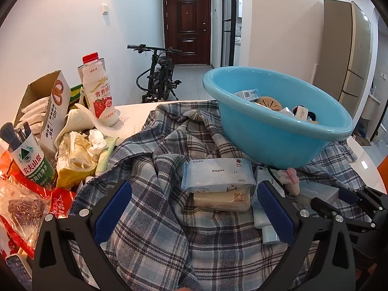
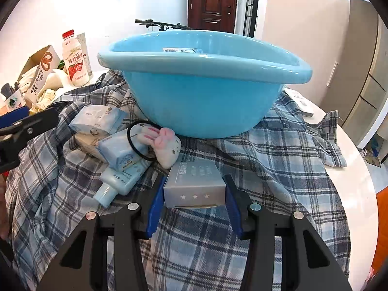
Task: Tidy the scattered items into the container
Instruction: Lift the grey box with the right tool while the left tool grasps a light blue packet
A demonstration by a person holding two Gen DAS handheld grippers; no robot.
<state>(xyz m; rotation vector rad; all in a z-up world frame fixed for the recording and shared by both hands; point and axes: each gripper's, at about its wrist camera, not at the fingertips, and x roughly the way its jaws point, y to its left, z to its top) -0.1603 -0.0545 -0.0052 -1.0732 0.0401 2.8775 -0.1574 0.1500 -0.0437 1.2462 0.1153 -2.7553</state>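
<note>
Right wrist view first: the white bench (image 2: 349,177) carries a blue-grey plaid shirt (image 2: 278,160) spread wide, and on that cloth sits the big blue plastic basin (image 2: 201,101), upright, with a barcoded box just showing over its rim. Front and centre, the right tool (image 2: 194,194) has its blue pads pressed against both sides of a grey carton (image 2: 196,184) with three stars on its end, gripped just in front of the basin. Beside the carton, a plush bunny (image 2: 167,145) on a black hair tie leans against the basin's foot, next to a pale blue tube (image 2: 118,181) and wipe packs (image 2: 99,118). From the left wrist view, the left tool (image 1: 194,208) stands wide over the plaid, nothing between its pads; the Babycare wipes (image 1: 215,174) lie just ahead. At far left, a strawberry milk bottle (image 1: 99,89) stands among clutter.
</note>
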